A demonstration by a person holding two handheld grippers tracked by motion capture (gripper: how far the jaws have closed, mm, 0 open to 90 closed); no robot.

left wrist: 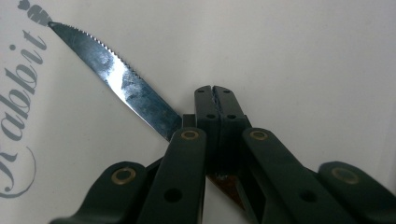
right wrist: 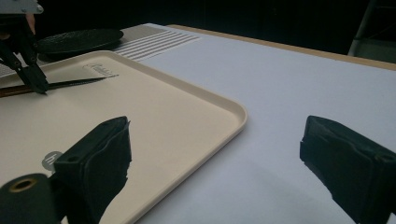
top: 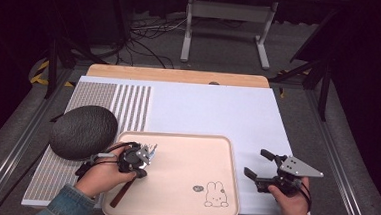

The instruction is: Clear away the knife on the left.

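Knife [left wrist: 119, 77] lies on the tray [top: 215, 154], lower left of the high view, left gripper [top: 142, 159] jaws clamped near where blade meets handle. It looks light, stiff and sharp-toothed, best held by the handle. Right gripper [top: 261, 165] jaws stand apart, empty.

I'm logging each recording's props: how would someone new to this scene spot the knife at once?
Start at the beige tray with the rabbit drawing, at the near edge of the table. The knife lies on its left part, under the left gripper, whose jaws are shut on it. Its serrated steel blade and brown handle set it apart from the dark oval plate beside the tray.
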